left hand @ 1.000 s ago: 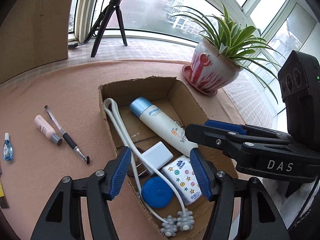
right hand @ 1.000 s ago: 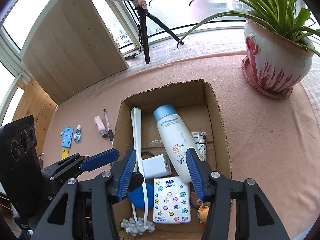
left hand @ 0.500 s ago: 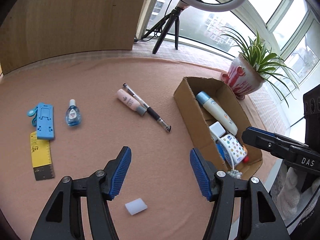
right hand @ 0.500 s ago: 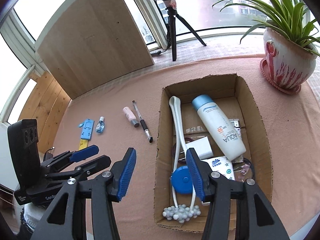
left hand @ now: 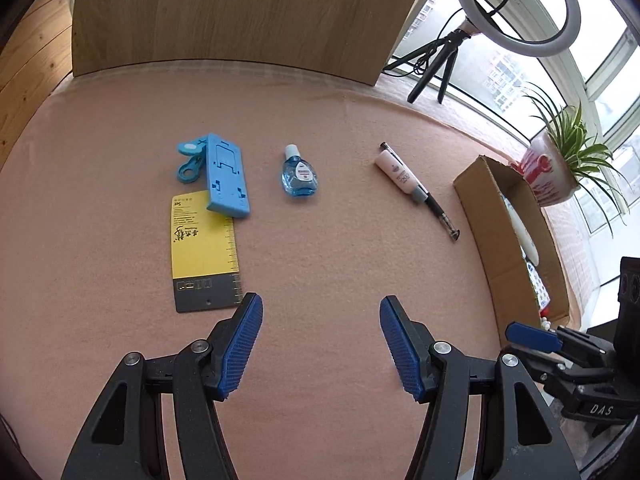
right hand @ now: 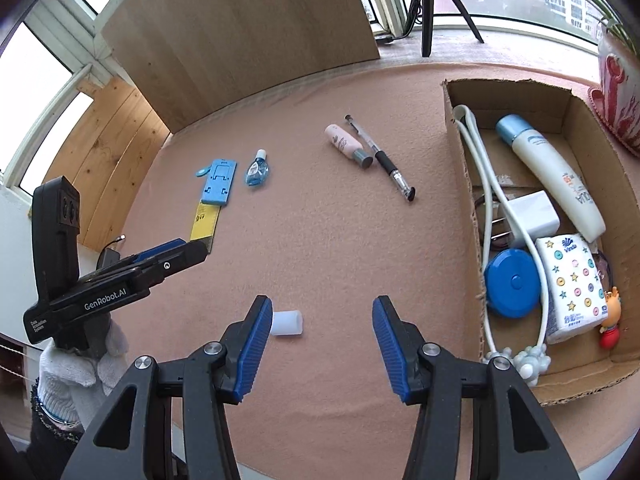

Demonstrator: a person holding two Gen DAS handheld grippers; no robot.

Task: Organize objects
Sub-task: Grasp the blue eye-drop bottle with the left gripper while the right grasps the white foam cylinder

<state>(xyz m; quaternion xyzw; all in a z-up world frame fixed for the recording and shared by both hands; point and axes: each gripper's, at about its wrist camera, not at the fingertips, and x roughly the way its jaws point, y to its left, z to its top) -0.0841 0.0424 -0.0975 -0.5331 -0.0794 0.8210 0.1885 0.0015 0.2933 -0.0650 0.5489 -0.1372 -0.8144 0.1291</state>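
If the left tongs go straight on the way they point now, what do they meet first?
Probably only the bare pink mat. The open left tongs hold nothing; the eye-drop bottle lies further ahead, though depth is unclear.

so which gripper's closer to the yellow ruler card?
Left. The left gripper hovers open just beside the yellow ruler card's dark end. The right gripper sits farther off, nearer the cardboard box.

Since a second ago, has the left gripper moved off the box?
Yes. The left gripper swung away from the cardboard box, which now sits at the view's right edge; its fingers frame bare mat.
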